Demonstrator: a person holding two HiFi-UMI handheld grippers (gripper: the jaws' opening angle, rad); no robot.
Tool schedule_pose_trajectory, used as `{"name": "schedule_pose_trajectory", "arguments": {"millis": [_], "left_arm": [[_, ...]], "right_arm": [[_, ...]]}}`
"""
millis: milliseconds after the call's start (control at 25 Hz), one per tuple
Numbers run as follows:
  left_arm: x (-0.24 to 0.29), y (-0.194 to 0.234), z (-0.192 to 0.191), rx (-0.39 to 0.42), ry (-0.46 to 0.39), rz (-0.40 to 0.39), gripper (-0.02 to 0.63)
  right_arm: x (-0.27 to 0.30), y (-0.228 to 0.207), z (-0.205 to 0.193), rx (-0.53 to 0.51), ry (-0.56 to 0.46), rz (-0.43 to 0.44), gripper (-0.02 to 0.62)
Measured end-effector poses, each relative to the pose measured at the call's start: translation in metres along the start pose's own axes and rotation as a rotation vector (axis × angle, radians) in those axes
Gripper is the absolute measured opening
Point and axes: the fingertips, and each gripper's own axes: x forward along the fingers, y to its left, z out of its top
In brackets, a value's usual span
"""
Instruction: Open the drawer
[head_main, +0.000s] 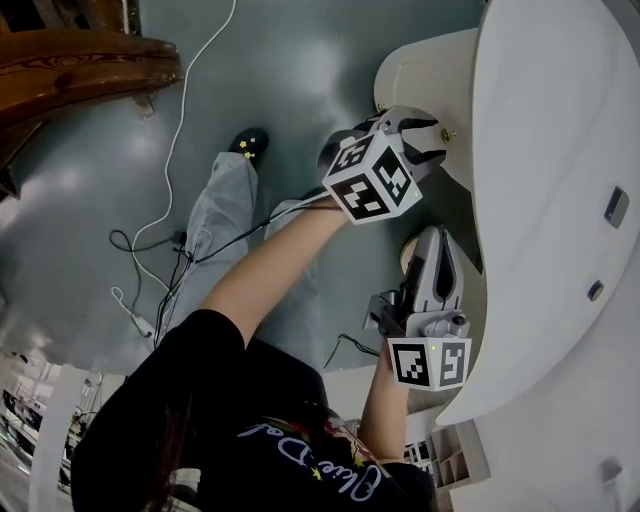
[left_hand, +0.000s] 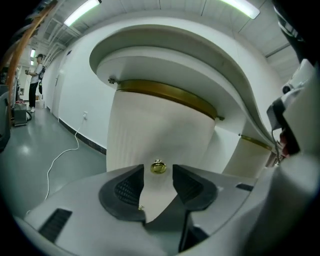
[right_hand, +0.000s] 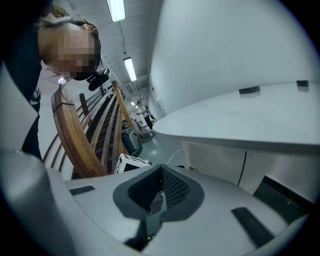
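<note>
Of the two, the left tongs (left_hand: 158, 175) stand with jaws wide apart and nothing pressed between the pads. Just past their tips, centred on the gap, sits the brass knob (left_hand: 158, 167) of the drawer (left_hand: 160, 132). The drawer's cream, finely ribbed, curved front fills the middle of the left gripper view. The pads do not touch the knob. The drawer appears closed, its front sitting under a brass band (left_hand: 170, 95) below the white desk (head_main: 560, 150). In the head view these tongs point at the same curved cabinet under the desk's rim, held out on the person's bare left arm (head_main: 270, 265).

The right tongs (right_hand: 161, 172) have their jaws together with nothing in them. In the head view they sit nearer the person's body, close to the desk's rim. Their own view looks across the desk top from the side.

On the grey floor (head_main: 90, 200) is the person's shoe (head_main: 248, 143). In the left gripper view a white cable (left_hand: 77, 144) runs down from the wall and across the floor. A wooden railing (right_hand: 75, 145) curves up at the left of the right gripper view.
</note>
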Motion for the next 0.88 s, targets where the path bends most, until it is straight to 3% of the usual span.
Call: {"name": "schedule_pose_trajectory", "arguments": {"millis": [480,600,880], "left_arm": [[0.024,0.001,-0.002,0.021,-0.001,0.011,0.158],[0.025,0.002,0.0,0.034,0.001,0.022,0.106],[0.028,0.002,0.001,0.052,0.016,0.0,0.1]], "right_arm": [[-0.006,0.005,-0.003,0.013,-0.001,0.01,0.0],[-0.007,0.006,0.0,0.014,-0.017,0.015,0.0],[-0.007,0.01,0.004,0.015,-0.032,0.02,0.0]]}}
